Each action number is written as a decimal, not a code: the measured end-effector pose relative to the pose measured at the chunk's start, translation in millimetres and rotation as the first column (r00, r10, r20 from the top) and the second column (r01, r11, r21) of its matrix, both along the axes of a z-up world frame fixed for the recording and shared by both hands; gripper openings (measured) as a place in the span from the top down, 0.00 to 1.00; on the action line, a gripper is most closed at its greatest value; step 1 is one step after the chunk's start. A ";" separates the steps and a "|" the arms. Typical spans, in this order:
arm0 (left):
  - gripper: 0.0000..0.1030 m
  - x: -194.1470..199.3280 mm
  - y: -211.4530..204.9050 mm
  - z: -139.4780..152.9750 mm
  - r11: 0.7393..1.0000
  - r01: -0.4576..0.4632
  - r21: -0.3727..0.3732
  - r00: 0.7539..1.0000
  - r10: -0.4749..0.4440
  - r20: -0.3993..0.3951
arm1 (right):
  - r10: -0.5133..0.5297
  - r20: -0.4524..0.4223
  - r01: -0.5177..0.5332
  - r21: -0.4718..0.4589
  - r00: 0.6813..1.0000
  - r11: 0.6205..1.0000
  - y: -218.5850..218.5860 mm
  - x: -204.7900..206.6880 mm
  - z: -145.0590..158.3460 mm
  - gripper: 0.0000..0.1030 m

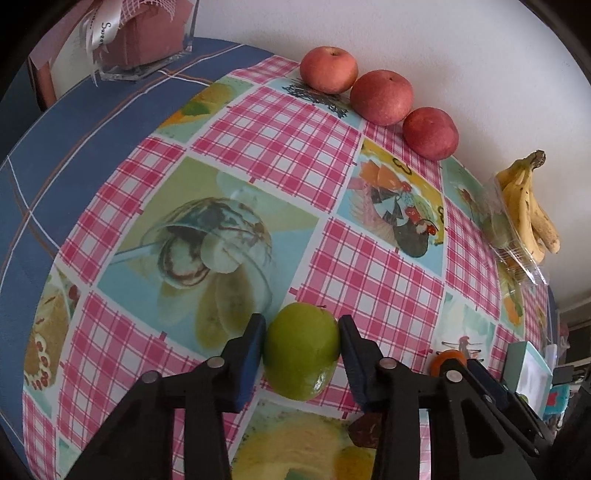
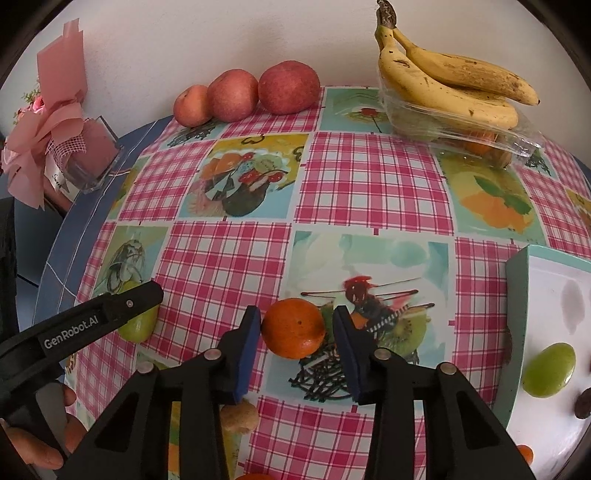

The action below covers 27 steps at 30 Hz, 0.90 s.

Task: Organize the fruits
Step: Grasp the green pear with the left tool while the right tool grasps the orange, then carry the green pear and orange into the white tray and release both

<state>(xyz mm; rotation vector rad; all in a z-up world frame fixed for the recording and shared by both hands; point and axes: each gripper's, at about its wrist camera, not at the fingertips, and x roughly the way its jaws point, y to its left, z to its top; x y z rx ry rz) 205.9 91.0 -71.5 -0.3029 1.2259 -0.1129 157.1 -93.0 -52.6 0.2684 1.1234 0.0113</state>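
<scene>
"GenRobot.AI" on left gripper [image 2: 138, 310]; "Sweet" on ribbon [image 1: 105, 31]

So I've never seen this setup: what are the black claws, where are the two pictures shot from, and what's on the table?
No robot: a person holds two hand grippers, each with a camera looking along its fingers. The left gripper brackets a green fruit; whether it is squeezing is unclear. The right gripper straddles an orange, with a gap on one side. On the tablecloth by the wall are three apples and bananas on a plastic box. A tray sits at right.
</scene>
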 end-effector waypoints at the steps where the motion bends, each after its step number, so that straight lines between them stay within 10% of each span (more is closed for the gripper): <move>1: 0.59 -0.1 -0.3 0.3 1.000 0.002 0.002 1.000 -0.002 0.000 | -0.001 -0.001 0.001 0.001 1.000 1.000 -0.2 0.0 0.2 0.60; 27: 0.59 -5.5 -0.5 26.2 1.000 -0.016 0.027 0.998 0.014 0.062 | -0.025 0.016 0.024 0.088 1.000 0.996 -11.8 -5.0 3.6 0.66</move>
